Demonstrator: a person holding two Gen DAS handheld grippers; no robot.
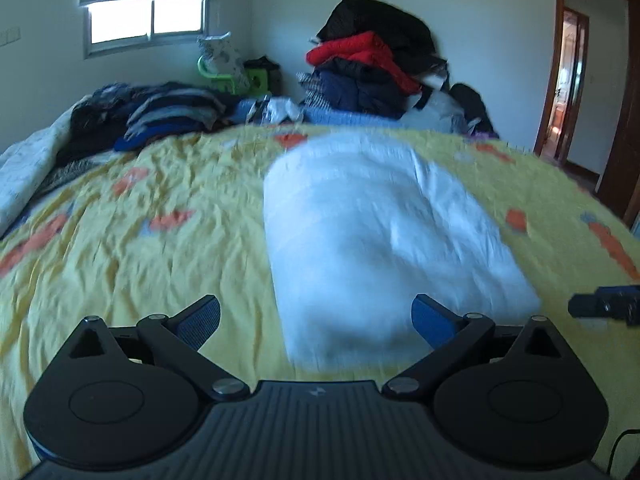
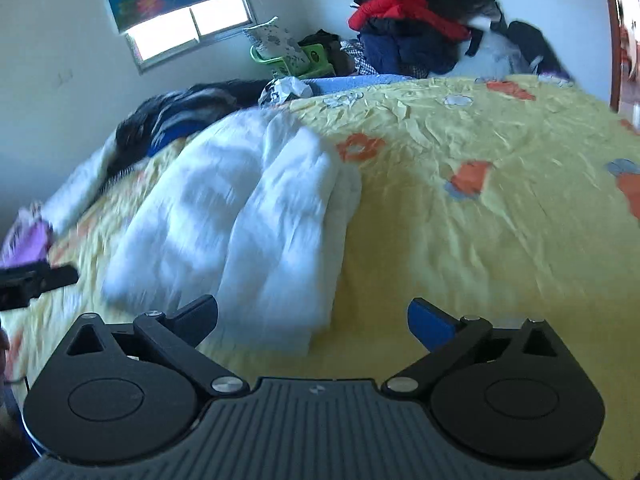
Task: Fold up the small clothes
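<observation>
Here the white garment (image 1: 384,232) lies folded into a thick, rounded bundle on the yellow flowered bedspread (image 1: 140,248), filling the centre and right of the left wrist view and the centre-left of the right wrist view (both pictures are blurred, so seams and edges are hard to read). The left gripper (image 1: 316,320) sits at the bottom of its frame with its 2 fingers spread wide; the near end of the bundle shows between them, but the pads do not press on it. The right gripper (image 2: 312,318) likewise has its fingers wide apart, gripping nothing, with the bundle's near corner just beyond the left finger. A dark part of the other gripper pokes in at the lower right edge of the left view. At the top of the frame, a heap of dark and red clothes (image 1: 372,64) rises behind the bed, and a stack of striped dark clothes (image 1: 160,116) lies at the upper left, under the window (image 1: 146,22).
</observation>
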